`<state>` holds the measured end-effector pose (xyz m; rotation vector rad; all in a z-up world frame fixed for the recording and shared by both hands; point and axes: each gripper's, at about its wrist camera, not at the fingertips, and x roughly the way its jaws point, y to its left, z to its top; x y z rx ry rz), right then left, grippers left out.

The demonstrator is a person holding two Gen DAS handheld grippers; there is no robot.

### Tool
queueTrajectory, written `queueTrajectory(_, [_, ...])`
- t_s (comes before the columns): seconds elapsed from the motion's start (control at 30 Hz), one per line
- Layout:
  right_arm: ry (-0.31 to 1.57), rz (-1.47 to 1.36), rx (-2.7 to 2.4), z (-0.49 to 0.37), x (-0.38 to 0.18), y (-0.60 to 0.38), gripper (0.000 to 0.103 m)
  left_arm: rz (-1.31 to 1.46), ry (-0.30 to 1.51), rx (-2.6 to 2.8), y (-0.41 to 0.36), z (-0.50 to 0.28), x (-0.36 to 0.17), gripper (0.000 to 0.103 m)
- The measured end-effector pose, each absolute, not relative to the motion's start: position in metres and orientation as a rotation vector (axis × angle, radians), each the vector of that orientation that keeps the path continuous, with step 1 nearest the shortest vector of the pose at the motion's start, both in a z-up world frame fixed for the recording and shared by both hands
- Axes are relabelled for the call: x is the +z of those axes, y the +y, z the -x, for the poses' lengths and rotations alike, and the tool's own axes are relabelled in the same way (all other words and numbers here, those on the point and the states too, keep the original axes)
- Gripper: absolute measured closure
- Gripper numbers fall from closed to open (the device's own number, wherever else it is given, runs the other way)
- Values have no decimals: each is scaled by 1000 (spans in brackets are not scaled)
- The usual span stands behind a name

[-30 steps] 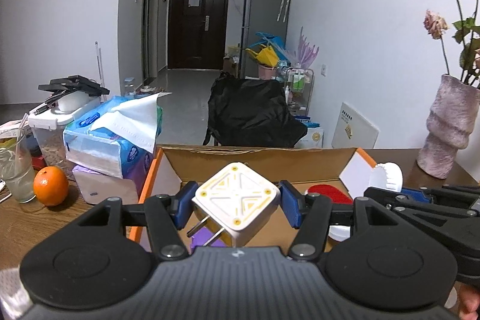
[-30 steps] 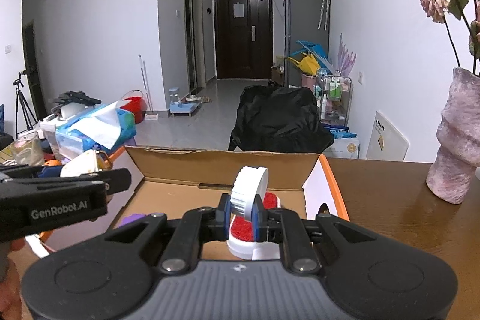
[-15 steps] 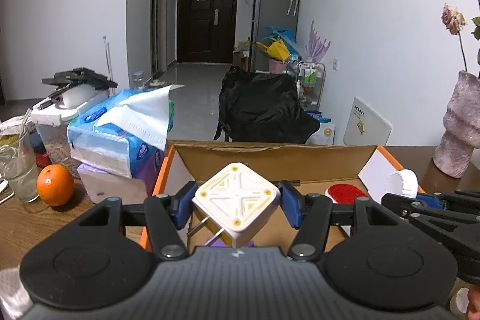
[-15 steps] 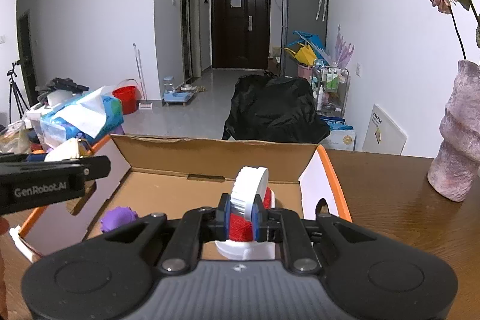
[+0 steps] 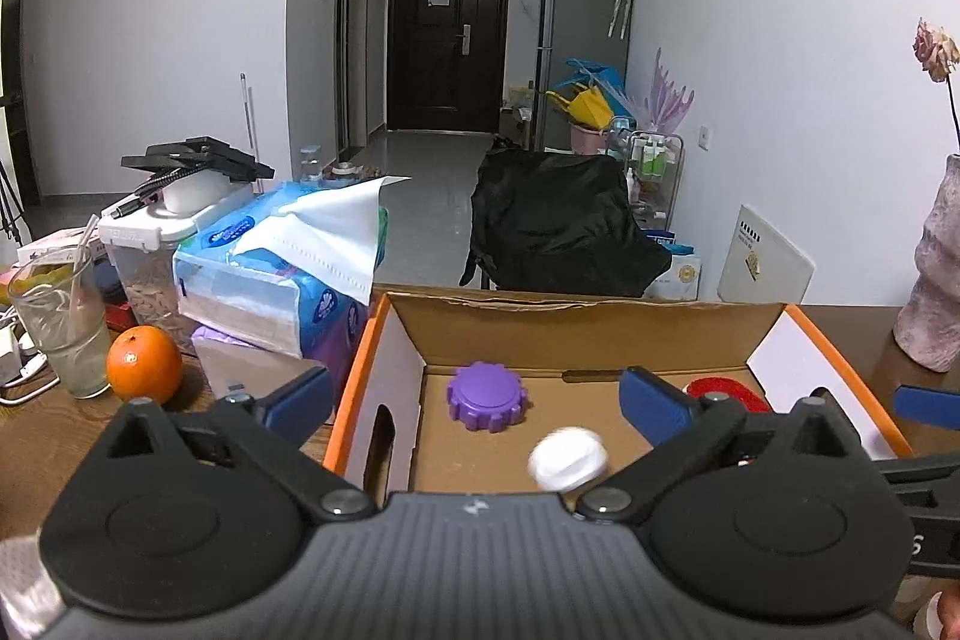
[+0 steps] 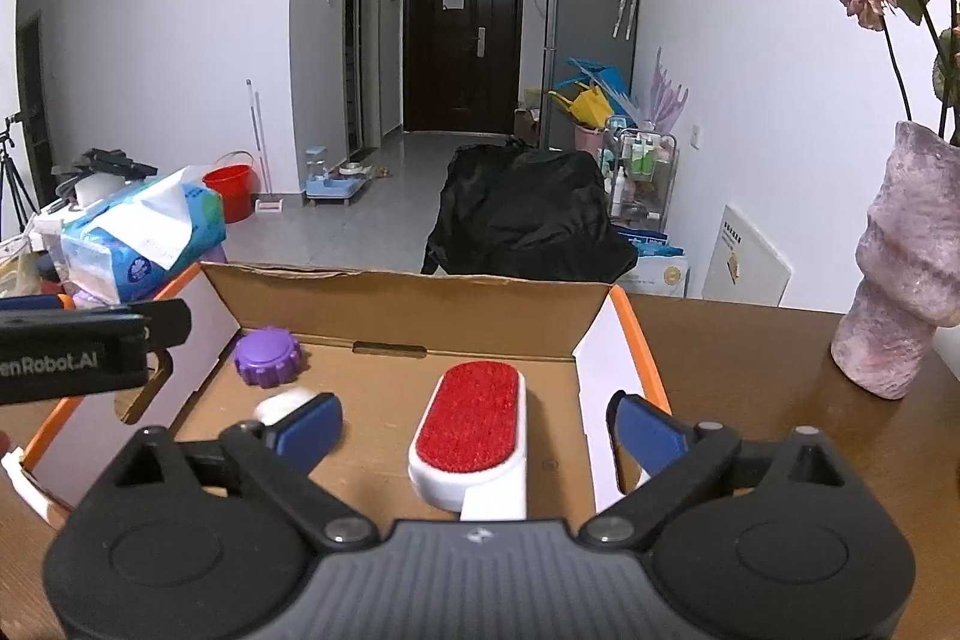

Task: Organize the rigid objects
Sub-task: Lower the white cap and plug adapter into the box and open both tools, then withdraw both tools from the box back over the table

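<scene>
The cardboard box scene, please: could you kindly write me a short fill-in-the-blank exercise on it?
1. The gear-shaped cap inside the cardboard box is ____ in colour.
2. The lint brush has a ____ pad.
3. The orange sits beside a drinking ____.
4. The vase stands ____ the box.

Missing words: purple; red; glass; outside

Dark wood table [image 6: 750, 370]: open cardboard box [image 6: 414, 304] in middle, pinkish vase [image 6: 900, 268] off right, orange [image 5: 144, 365], glass [image 5: 57, 316], tissue packs [image 5: 282, 274] piled on left.
</scene>
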<state>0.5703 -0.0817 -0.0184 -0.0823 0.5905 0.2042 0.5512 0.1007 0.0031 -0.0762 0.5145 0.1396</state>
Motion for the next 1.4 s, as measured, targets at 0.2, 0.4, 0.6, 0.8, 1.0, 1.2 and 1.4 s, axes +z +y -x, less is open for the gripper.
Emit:
queueTrajectory(0.2, [585,72,202,-568,-14,-83,4,99,526,148,102,-548,5,0])
queueTrajectory(0.4, [571,69,195,-560,-12,-83,0,99,515,147,99,-538,11,0])
queueTrajectory(0.6, [560,77,189,-545,-8,-88,0,84,500,145,95,-521,15,0])
queueTrajectory(0.8, [550,87,187,-527,-6,-95,0,82,494,140,92,-502,17,0])
queueTrajectory(1.0, [544,83,177,-505,-7,-102,0,84,492,138,91,-479,17,0])
queueTrajectory(1.2, [535,75,176,-480,-4,-112,0,83,491,137,90,-455,17,0])
queueTrajectory(1.4, [534,76,169,-458,-4,-123,0,77,492,134,87,-432,16,0])
